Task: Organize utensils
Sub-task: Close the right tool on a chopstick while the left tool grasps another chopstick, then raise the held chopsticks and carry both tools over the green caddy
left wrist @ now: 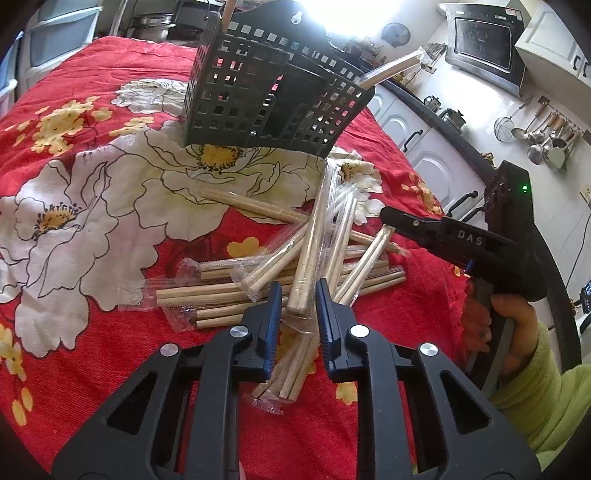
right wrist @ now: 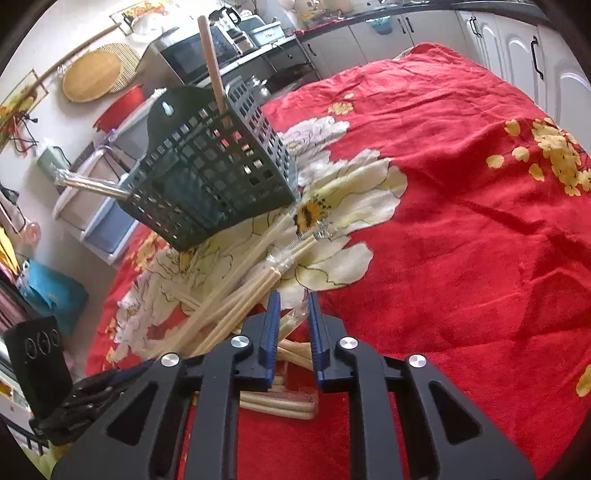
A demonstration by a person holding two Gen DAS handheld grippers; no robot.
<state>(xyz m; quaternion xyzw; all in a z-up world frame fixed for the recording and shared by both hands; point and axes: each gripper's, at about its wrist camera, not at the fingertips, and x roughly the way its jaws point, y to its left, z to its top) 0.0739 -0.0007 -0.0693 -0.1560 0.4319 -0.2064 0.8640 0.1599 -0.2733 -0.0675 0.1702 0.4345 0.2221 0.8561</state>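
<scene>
Left wrist view shows the left tool [left wrist: 298, 291] low in the centre of the frame, its blue-padded fingers set a narrow gap apart over a heap of chopsticks [left wrist: 295, 266]. One wrapped pair [left wrist: 308, 258] runs up between the pads; I cannot tell whether they touch it. The chopsticks are pale wood, sold in pairs, each pair sealed in a clear crinkly sleeve. They lie crossed over one another in the middle of the frame on a red cloth [left wrist: 110, 92] printed with large white and yellow flowers, which covers the surface.

Above the heap, in the upper centre, a black basket [left wrist: 266, 96] with square holes stands on the cloth. A wrapped pair [left wrist: 395, 66] leans out of its right side, and a single stick [left wrist: 228, 10] rises from its left corner.

At the right edge the right tool [left wrist: 388, 216] reaches in from the side, its tip touching the end of one pair; a hand [left wrist: 513, 317] in a light green sleeve grips the handle.

Right wrist view puts the right tool [right wrist: 291, 308] at lower centre, fingers narrowly apart with the clear end of a sleeve [right wrist: 293, 317] between them; grip unclear. The basket [right wrist: 210, 173] sits upper left, tilted in this view, with chopsticks [right wrist: 236, 295] fanned out below it.
</scene>
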